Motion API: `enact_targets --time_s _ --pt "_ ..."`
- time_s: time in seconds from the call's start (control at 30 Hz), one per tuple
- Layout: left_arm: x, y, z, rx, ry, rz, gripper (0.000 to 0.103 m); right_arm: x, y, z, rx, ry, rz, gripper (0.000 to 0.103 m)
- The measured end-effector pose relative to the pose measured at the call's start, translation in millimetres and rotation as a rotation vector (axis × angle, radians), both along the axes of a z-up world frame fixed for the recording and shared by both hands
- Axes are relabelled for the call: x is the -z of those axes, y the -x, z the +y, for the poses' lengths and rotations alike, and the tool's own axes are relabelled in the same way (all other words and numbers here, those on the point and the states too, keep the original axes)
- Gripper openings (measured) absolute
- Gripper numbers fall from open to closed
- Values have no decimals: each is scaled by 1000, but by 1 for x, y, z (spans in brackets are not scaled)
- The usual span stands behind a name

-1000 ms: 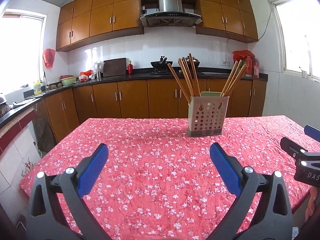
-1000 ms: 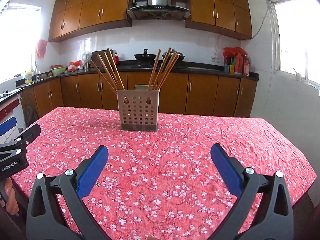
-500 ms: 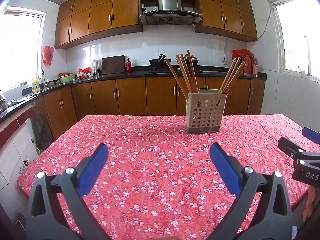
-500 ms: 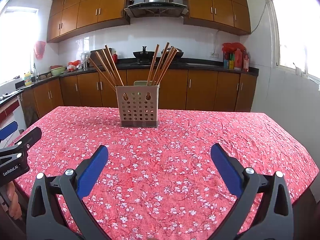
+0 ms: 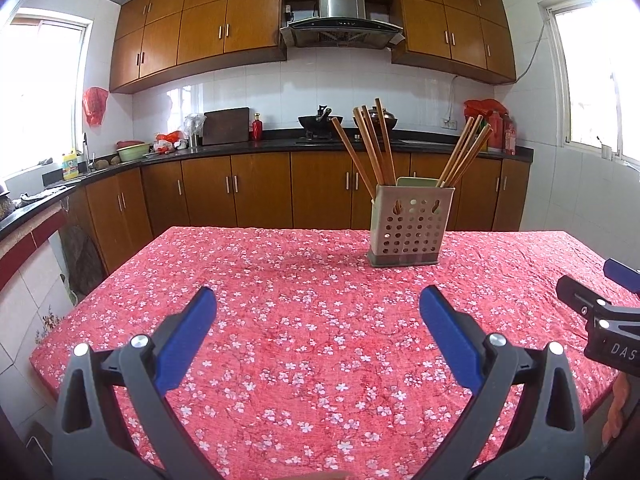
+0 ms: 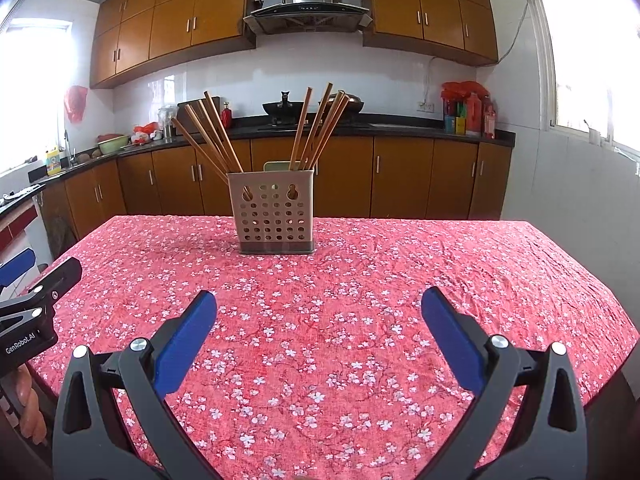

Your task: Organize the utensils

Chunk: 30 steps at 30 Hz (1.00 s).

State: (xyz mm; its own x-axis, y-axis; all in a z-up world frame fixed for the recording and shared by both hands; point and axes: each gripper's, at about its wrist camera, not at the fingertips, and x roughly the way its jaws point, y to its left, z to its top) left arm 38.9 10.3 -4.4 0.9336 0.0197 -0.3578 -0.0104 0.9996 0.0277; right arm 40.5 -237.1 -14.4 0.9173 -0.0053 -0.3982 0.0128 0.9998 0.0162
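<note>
Left wrist: utensil holder (image 5: 410, 229) looks farther off.

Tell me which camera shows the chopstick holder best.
The right wrist view: the chopstick holder stands near centre, facing the camera, both chopstick bunches clear. The left wrist view shows the same holder off to the right, slightly turned.

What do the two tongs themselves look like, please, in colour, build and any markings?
Both the left tongs and right tongs have black, triangular cut-out arms with silver screw heads and flat blue pads. White lettering marks their bodies: "GenRobot.AI" on the left, a partial "DAS" on the right. No cables show.
</note>
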Motion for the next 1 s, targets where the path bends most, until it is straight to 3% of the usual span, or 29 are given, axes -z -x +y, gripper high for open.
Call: enact_targets --time_s 1.0 --pt "2 -1 0 7 2 5 99 1 -1 0 0 -1 7 101"
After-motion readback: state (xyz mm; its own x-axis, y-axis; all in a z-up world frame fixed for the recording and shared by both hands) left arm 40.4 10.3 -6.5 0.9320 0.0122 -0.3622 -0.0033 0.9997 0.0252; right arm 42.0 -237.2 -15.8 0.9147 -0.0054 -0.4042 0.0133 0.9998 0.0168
